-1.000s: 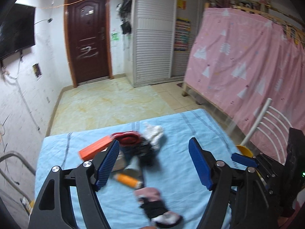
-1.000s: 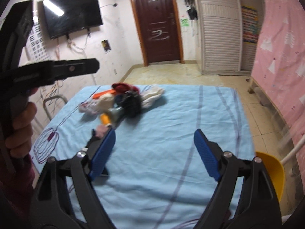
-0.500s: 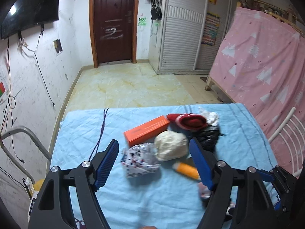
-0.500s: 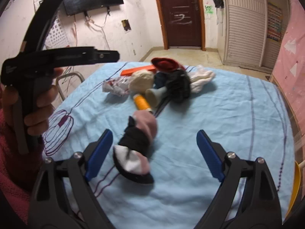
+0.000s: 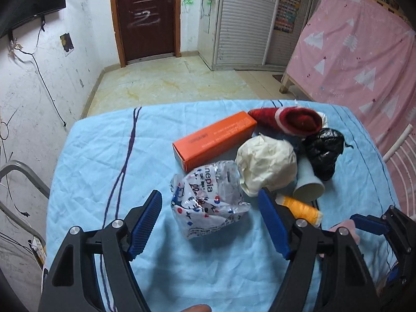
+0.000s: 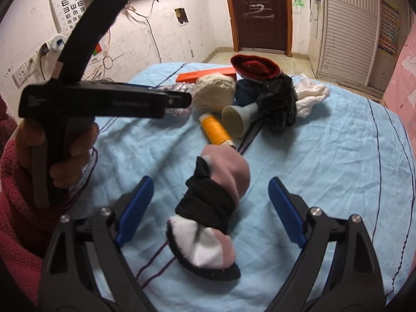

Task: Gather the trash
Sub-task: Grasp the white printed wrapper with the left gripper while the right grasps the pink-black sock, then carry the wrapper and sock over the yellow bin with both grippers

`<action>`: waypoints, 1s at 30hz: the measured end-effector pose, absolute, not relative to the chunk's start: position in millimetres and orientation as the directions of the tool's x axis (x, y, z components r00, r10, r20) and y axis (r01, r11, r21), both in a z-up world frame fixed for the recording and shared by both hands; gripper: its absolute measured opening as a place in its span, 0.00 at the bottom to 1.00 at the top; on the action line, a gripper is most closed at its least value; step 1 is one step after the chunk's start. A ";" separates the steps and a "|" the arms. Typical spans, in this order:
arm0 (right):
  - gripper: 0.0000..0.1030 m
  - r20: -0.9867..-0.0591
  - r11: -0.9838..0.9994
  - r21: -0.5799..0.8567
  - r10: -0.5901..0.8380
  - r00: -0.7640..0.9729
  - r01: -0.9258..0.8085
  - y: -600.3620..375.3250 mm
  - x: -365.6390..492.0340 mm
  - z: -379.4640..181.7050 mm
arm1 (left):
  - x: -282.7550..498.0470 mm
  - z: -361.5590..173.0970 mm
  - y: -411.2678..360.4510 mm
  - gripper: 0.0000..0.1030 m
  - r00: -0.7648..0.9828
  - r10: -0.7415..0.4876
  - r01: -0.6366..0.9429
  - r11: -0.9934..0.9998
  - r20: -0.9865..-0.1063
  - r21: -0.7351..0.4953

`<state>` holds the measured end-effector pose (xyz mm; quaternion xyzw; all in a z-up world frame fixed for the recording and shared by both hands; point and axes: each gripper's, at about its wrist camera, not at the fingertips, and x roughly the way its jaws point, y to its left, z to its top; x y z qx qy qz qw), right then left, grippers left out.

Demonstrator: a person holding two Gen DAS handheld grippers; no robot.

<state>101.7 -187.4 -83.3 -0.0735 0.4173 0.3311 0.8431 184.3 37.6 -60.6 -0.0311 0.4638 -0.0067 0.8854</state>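
Note:
A pile of items lies on the blue cloth table (image 5: 109, 161). A crumpled clear printed wrapper (image 5: 208, 197) sits between and just beyond the open jaws of my left gripper (image 5: 210, 223). Behind it lie an orange box (image 5: 213, 139), a cream paper ball (image 5: 267, 163), a black plastic bag (image 5: 323, 153) and an orange tube (image 5: 299, 206). My right gripper (image 6: 210, 208) is open, its jaws on either side of a rolled pink, black and white sock bundle (image 6: 210, 208). The left gripper also shows in the right wrist view (image 6: 179, 98).
A red sock roll (image 5: 293, 121), a grey cup (image 5: 309, 184) on its side and a white cloth (image 6: 309, 96) sit in the pile. A white chair (image 5: 400, 150) stands at the table's right. A grey metal frame (image 5: 18, 171) is at the left.
Both grippers moved forward and down toward the table. The wrapper now sits between the left jaws, and the sock bundle sits between the right jaws. Both stay open.

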 end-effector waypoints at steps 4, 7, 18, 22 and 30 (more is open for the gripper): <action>0.84 -0.752 0.771 0.160 0.500 0.430 -0.617 -188.8 102.1 -84.6 | 184.5 -62.8 37.8 0.39 0.567 -0.051 -0.009 0.998 -0.822 -0.068; 0.84 -0.753 0.772 0.160 0.498 0.429 -0.616 -190.0 101.6 -84.7 | 179.0 -60.9 30.5 0.25 0.584 -0.023 -0.002 1.000 -0.812 -0.030; 0.36 -0.767 0.745 0.116 0.487 0.417 -0.657 -187.8 87.6 -89.6 | 154.8 -46.7 31.3 0.16 0.608 0.042 -0.043 0.999 -0.793 0.020; 0.35 -0.745 0.750 0.116 0.499 0.442 -0.652 -196.9 88.0 -83.9 | 146.6 -36.6 29.9 0.16 0.621 0.054 -0.053 0.998 -0.782 0.026; 0.35 -0.663 0.793 0.155 0.525 0.533 -0.589 -246.1 93.8 -54.0 | 134.0 -3.8 2.2 0.16 0.669 0.074 -0.040 0.997 -0.740 0.063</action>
